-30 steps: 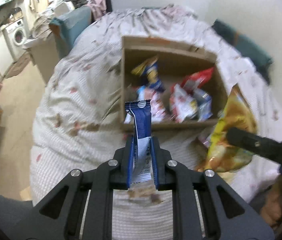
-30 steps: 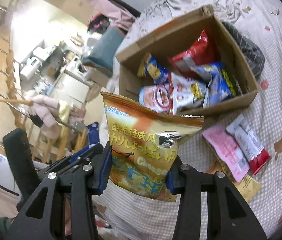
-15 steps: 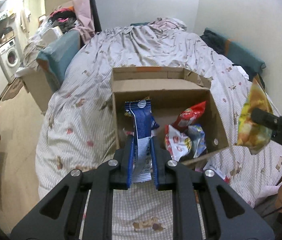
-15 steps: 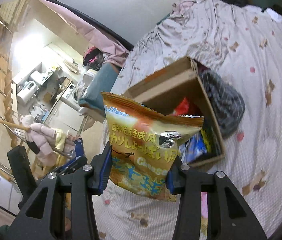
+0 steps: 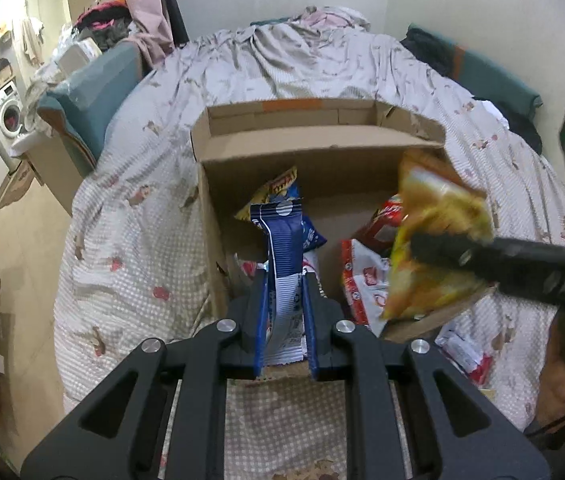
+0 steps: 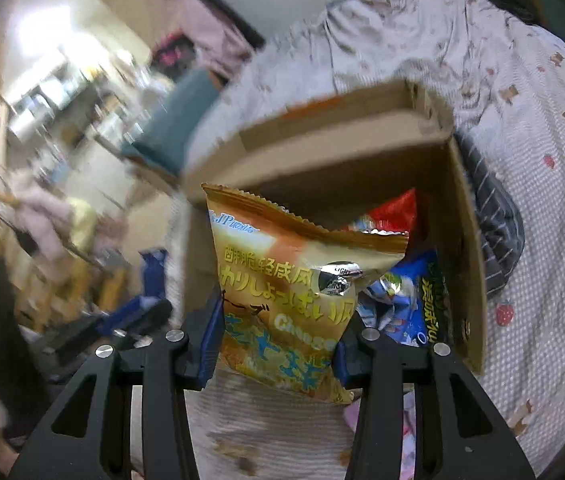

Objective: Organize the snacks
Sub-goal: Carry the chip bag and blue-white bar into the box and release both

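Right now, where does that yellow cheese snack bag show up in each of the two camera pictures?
Left wrist view: the yellow cheese snack bag is at the right, blurred, clamped in the right gripper over the box's right side.
Right wrist view: the bag fills the lower centre, held upright between the gripper's fingers.
Shared landmark: the open cardboard box on the bed, behind the bag in both.

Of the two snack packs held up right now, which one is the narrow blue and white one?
The blue and white pack in the left hand-held gripper; the right hand-held gripper holds a wide yellow chip bag.
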